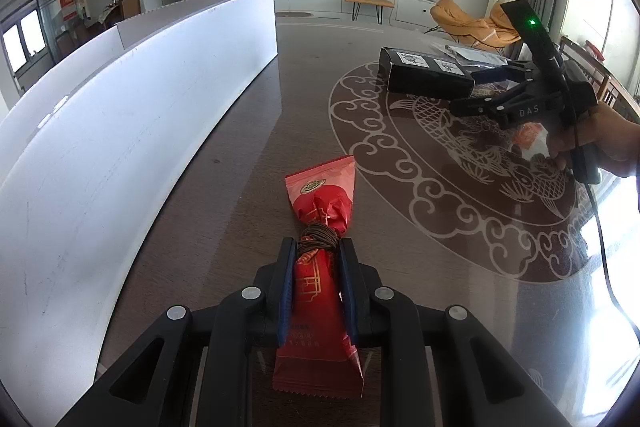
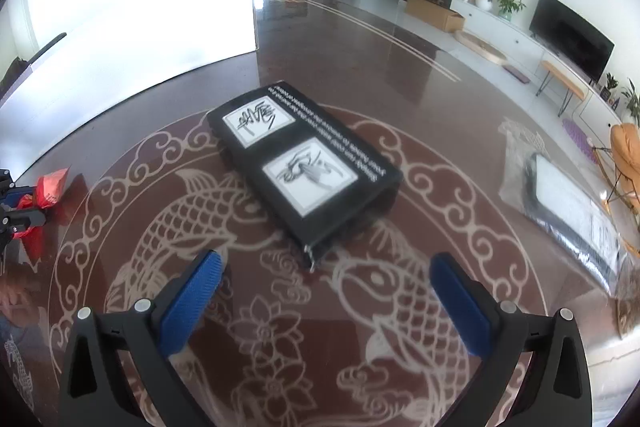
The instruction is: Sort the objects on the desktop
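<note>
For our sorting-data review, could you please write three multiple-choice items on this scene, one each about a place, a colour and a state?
1. Where does the black box lie?
A. on the table's fish pattern
B. on the white bin
C. inside the clear bag

2. What colour is the packet in the left gripper?
A. green
B. red
C. yellow

3. How does the right gripper stand?
A. shut on the box
B. shut on nothing
C. open, empty

Key: 1 A, the carp design surrounds the box; 2 B, a red wrapper sits between the blue pads; 3 C, its pads stand wide apart short of the box.
</note>
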